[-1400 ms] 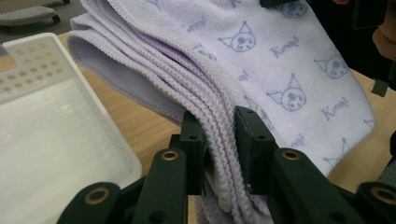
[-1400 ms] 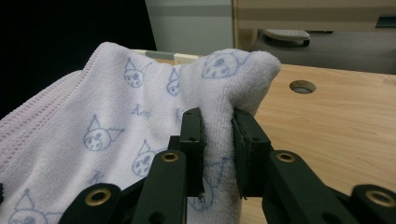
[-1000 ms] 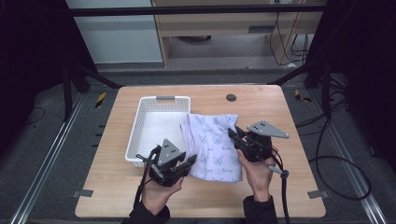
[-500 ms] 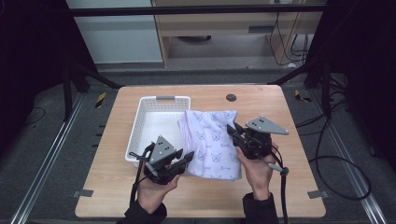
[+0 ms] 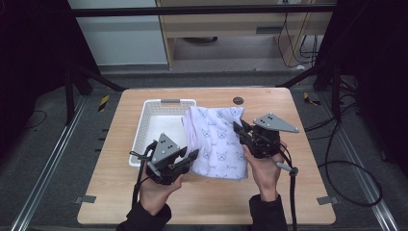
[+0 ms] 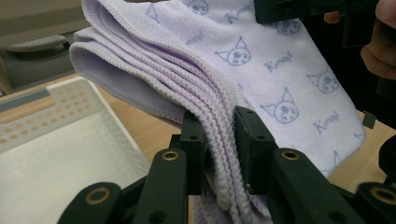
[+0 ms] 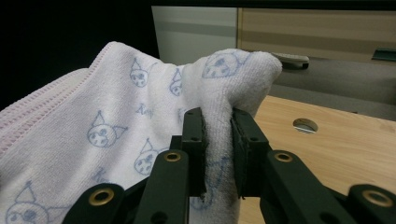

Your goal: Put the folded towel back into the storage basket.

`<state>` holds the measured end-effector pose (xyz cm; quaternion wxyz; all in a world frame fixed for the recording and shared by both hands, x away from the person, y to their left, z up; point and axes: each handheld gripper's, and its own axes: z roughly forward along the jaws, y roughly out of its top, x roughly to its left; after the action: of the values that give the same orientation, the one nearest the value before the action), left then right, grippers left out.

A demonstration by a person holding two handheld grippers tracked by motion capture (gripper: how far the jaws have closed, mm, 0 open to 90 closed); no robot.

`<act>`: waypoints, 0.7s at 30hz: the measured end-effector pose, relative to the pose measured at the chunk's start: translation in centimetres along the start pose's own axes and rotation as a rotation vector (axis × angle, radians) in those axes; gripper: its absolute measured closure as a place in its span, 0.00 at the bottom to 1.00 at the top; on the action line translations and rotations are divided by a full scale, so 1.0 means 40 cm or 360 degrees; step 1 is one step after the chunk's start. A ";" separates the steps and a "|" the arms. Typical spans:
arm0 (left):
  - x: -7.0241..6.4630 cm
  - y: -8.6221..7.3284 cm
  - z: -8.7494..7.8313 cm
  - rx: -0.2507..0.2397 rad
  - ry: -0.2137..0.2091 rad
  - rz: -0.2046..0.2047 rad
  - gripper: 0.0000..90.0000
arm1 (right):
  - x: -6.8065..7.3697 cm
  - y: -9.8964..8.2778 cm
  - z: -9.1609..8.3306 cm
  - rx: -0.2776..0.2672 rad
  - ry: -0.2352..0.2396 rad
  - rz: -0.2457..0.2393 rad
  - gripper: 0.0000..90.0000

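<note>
Folded lilac terry towel printed with small cat faces: it spans between your two tools, its far-left part overhanging the rim of the white perforated plastic basket, its near edge low over the pale wooden tabletop.

Left tool: jaws pressed together on the stacked folded edges at the towel's near-left corner; in the left gripper view the ribbed hems bunch between the pads. Right tool: pinching a raised hump of cloth at the towel's right edge, the fabric peaking just above the pads.

Step in hand, as I read it: carrying the folded towel over into the basket lying beyond the left tool.

- Keep both pinches firm; the left one holds several layers, and a slack grip would likely let the lower ones slip.
- Move both hands together, keeping their spacing, so the fold stays flat.
- Lift enough to clear the basket's near wall.
- Mind the round hole in the tabletop beyond the right tool; no concern if you travel left.
</note>
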<state>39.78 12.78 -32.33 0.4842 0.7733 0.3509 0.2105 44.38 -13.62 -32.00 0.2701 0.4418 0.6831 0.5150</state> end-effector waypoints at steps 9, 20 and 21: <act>0.046 -0.008 -0.034 -0.0022 0.0076 -0.0026 0.81 | 0.045 0.021 0.052 -0.0020 0.0031 -0.0027 0.86; 0.123 -0.043 -0.078 -0.0052 0.0155 -0.0097 0.81 | 0.119 0.047 0.130 -0.0019 0.0082 -0.0064 0.86; 0.128 -0.046 -0.080 -0.0055 0.0161 -0.0102 0.81 | 0.130 0.049 0.143 -0.0015 0.0085 -0.0071 0.86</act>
<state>40.43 19.05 -32.65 0.4855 0.7417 0.3958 0.2398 47.32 -6.24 -31.54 0.2651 0.4113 0.6974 0.5236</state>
